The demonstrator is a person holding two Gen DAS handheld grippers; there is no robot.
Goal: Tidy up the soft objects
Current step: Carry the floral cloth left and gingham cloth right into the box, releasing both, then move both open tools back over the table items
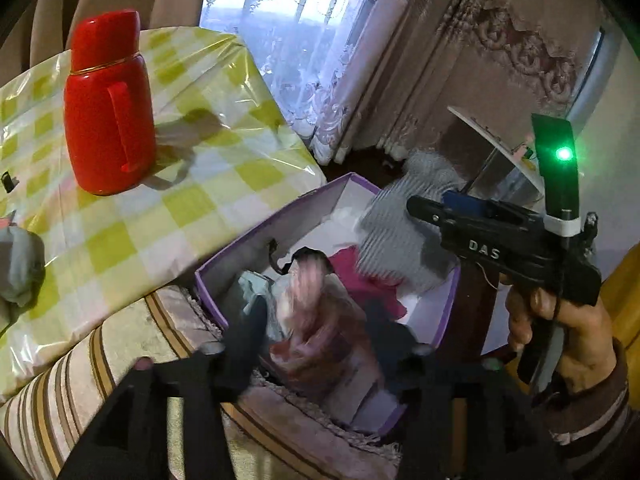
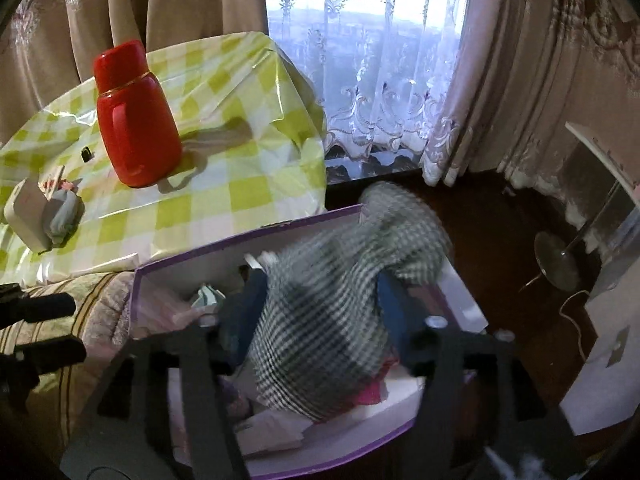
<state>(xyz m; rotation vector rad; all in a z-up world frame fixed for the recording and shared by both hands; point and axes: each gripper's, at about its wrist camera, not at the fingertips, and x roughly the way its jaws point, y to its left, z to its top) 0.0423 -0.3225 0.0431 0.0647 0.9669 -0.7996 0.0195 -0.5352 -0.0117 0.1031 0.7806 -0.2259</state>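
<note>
1. Both tongs hang over the purple box, which sits on a striped cushion just beside the surface with its green-checked cloth.
2. The right tongs are closed on a checked grey cloth, bunched between the blue pads; its loose end flops over the far wall of the box.
3. The left tongs seem clamped on a pinkish garment, though it is blurred and I can't be sure of the grip.
4. Both pieces look light, limp and unbreakable. They will sag and trail, so a hold on a thick bunched fold should serve better than a single edge.
5. The box is already crowded with a magenta cloth and pale items, and its thin walls may snag a dangling end.
6. There is open room above the box. To the left stands a red flask on the surface, well apart. Another grey bundle lies near that surface's front edge.
</note>
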